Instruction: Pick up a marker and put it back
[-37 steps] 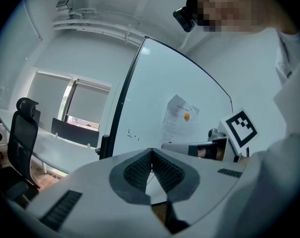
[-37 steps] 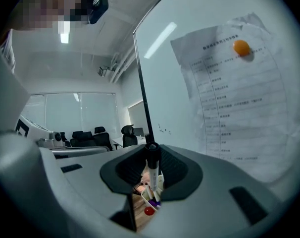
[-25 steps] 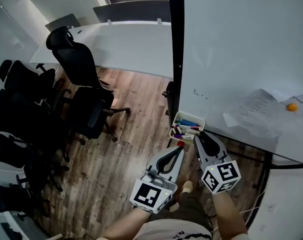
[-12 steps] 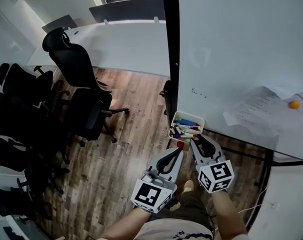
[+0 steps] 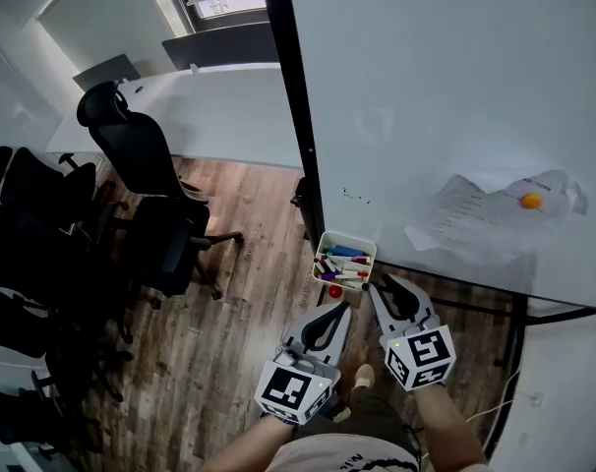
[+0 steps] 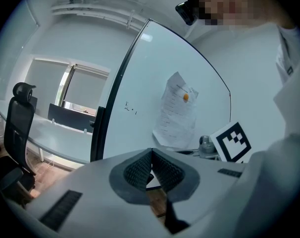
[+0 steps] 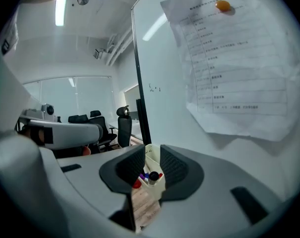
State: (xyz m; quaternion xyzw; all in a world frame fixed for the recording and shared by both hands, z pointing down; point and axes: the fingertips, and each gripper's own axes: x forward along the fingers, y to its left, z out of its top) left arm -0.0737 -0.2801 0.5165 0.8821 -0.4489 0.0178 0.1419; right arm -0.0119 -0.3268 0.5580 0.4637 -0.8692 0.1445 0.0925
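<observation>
Opening empty, right gripper (image 5: pixel 381 284) hovers beside tray (image 5: pixel 350 235) rim.

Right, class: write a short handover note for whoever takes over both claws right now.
Left claw: shut, empty.
Right claw: opening, nothing between its pads, pointed at the marker tray.
Markers: lying in that tray at the whiteboard's lower edge.
Done: nothing to see; no marker is in either claw.
Left: grip one marker, lift it, put it back.

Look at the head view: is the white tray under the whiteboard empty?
No, the white tray holds several coloured markers, among them blue and purple ones.
</observation>
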